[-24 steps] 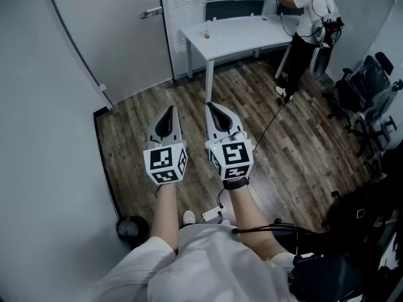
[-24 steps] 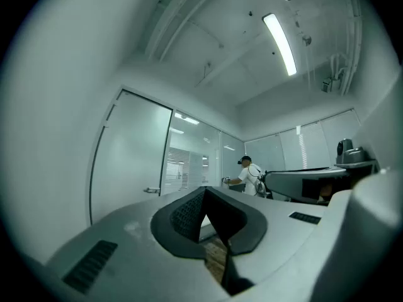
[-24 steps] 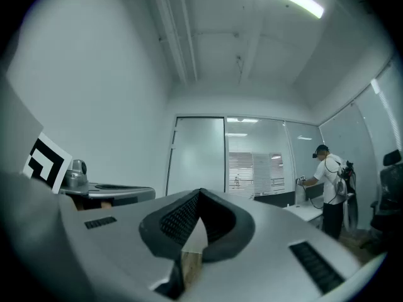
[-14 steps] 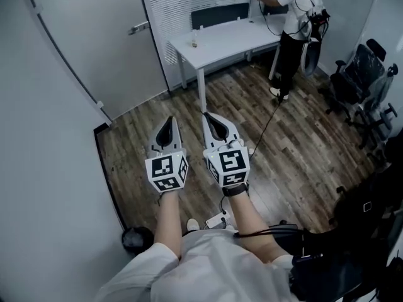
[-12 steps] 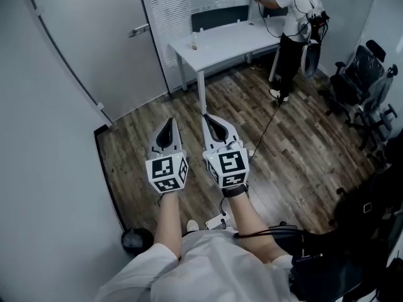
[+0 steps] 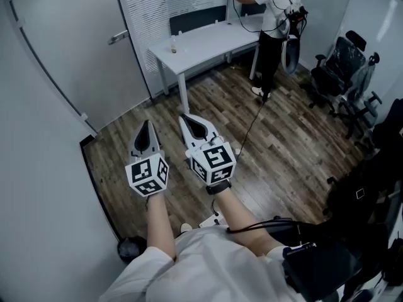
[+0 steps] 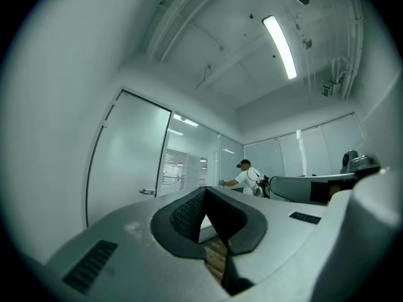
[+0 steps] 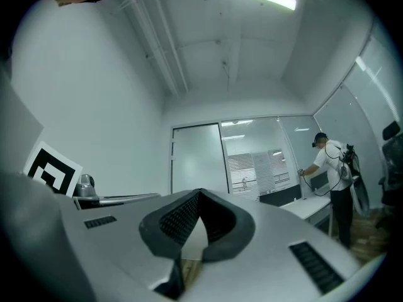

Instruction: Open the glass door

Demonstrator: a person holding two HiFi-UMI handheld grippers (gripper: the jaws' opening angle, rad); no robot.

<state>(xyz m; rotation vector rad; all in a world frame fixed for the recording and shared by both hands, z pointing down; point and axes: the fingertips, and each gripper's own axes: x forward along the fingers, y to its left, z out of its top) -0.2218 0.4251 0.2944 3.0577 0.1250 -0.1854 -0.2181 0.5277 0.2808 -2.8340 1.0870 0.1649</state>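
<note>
The frosted glass door (image 6: 75, 36) stands closed at the back left, with its lever handle (image 6: 117, 38) on the right side. It also shows far ahead in the left gripper view as the door (image 7: 129, 162) with handle (image 7: 148, 192), and in the right gripper view as the door (image 8: 195, 159). My left gripper (image 6: 145, 126) and right gripper (image 6: 187, 119) are held side by side over the wooden floor, well short of the door. Both are shut and empty, as seen at the left gripper (image 7: 204, 190) and right gripper (image 8: 200, 192).
A white desk (image 6: 208, 43) with a small bottle (image 6: 174, 44) stands right of the door. A person (image 6: 272, 17) stands at its far end. Office chairs (image 6: 340, 74) fill the right side. A black bin (image 6: 131, 249) sits by the left wall. A cable (image 6: 252, 118) crosses the floor.
The head view has shifted: door, desk and standing person now sit further left in the picture. Both grippers stay side by side and shut, also lying further left.
</note>
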